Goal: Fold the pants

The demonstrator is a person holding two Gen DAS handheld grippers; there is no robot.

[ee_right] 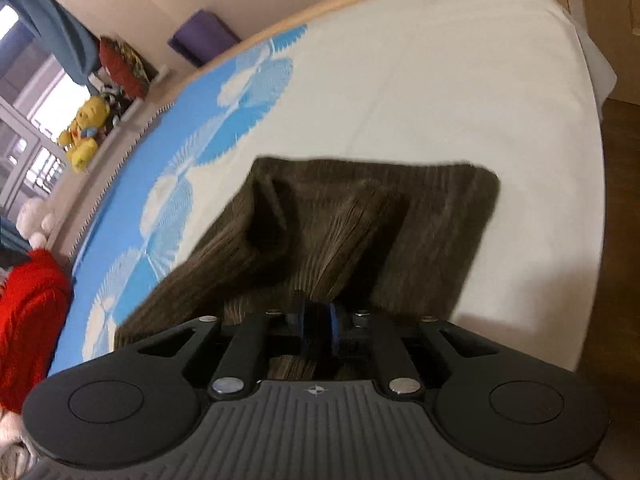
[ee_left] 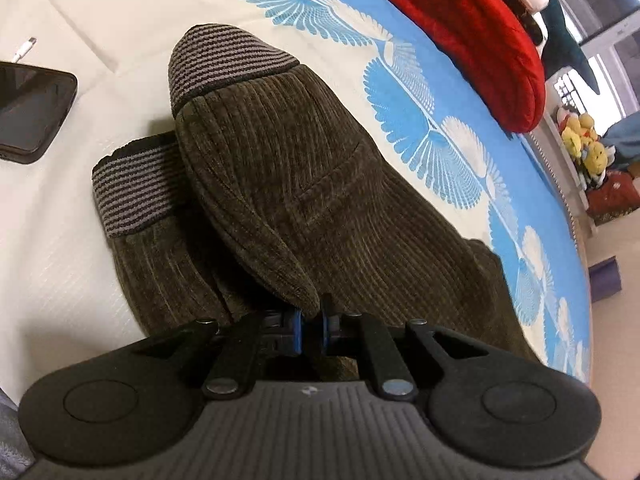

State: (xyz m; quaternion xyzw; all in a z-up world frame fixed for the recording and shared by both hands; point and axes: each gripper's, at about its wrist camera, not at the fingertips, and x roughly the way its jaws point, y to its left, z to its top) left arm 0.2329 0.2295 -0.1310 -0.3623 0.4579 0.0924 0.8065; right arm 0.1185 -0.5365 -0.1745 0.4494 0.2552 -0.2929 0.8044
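Observation:
Dark brown corduroy pants (ee_left: 304, 192) with grey-and-black striped cuffs (ee_left: 228, 60) lie on a bed. In the left wrist view my left gripper (ee_left: 312, 320) is shut on a fold of the pants fabric; one leg is lifted over the other, whose cuff (ee_left: 132, 188) lies flat to the left. In the right wrist view my right gripper (ee_right: 316, 316) is shut on the pants (ee_right: 360, 220), which bunch up and hang from it above the sheet. The picture there is motion-blurred.
The bed has a white sheet (ee_right: 440, 80) and a blue-and-white patterned cover (ee_left: 460, 128). A black phone (ee_left: 28, 108) with a white cable lies at the left. A red cushion (ee_left: 480, 40) sits at the far side. Plush toys (ee_right: 84, 136) stand beyond the bed edge.

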